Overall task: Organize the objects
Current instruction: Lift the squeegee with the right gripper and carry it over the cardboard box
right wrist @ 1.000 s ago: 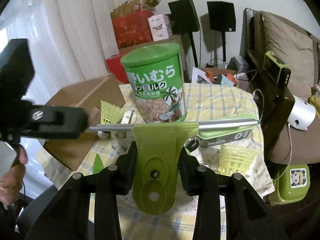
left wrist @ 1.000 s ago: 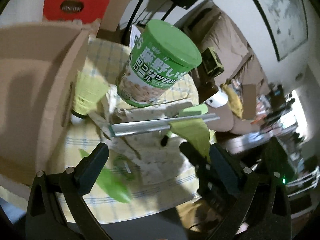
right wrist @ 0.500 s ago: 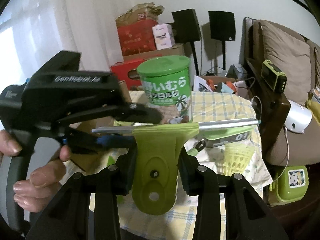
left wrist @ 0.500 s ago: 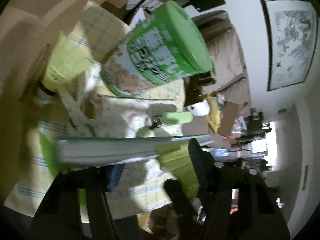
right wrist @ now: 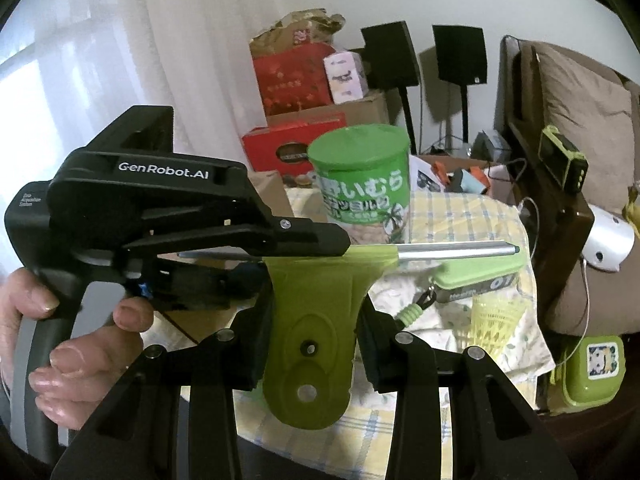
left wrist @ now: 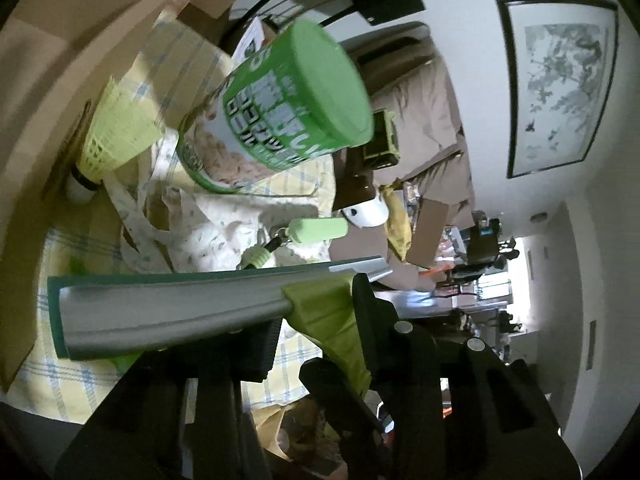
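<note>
The right gripper [right wrist: 312, 344] is clamped on the green handle of the squeegee [right wrist: 310, 320], low in the middle of the right wrist view, its metal blade bar running level across mid-frame above the checked tablecloth [right wrist: 460, 216]. The left gripper [right wrist: 280, 256] comes in from the left of that frame; its jaws have just been closing over the bar's left end, though whether the pads [left wrist: 256, 344] press firmly yet is hard to tell from the blurred left wrist view. The risk is a botched handover: if the right jaws let go before the left grip is firm, the squeegee would pivot and drop. A swing could also clip the green canister [right wrist: 362, 184] standing just behind the bar.
</note>
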Demonstrator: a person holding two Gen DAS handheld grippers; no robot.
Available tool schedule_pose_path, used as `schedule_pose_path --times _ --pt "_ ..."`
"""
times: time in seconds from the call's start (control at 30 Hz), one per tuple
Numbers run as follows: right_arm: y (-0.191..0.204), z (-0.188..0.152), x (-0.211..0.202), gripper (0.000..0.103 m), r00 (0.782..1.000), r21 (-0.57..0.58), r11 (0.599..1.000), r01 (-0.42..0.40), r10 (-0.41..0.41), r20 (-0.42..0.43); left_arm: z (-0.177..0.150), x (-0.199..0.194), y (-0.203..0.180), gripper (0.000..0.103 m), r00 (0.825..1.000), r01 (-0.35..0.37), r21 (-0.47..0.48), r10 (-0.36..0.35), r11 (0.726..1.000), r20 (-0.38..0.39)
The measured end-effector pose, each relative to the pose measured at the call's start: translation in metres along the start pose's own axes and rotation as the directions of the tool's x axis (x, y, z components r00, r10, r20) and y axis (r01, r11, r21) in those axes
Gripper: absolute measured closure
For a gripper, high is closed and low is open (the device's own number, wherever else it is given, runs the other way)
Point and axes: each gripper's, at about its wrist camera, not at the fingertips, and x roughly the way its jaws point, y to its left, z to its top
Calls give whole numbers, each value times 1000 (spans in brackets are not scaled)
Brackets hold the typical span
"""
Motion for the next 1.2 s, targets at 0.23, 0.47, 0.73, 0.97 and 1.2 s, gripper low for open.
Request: schedule_pose_path --times 0.23,0.47,0.73,0.97,1.2 --pt "25 21 -7 65 998 -24 998 -56 57 13 9 -47 -8 73 999 14 54 -17 998 51" --pt "68 44 20 64 994 -34 993 -109 109 -7 31 -91 1 72 994 -58 73 51 996 96" --pt "110 63 64 64 982 -11 984 -176 175 -67 62 -134 31 72 984 -137 44 131 990 119" --pt "143 80 103 64 974 50 978 -203 207 -91 97 -162 65 73 977 -176 -2 175 984 118" --pt "192 90 140 64 977 48 982 -182 186 -101 126 -192 106 72 971 -204 -55 209 977 118"
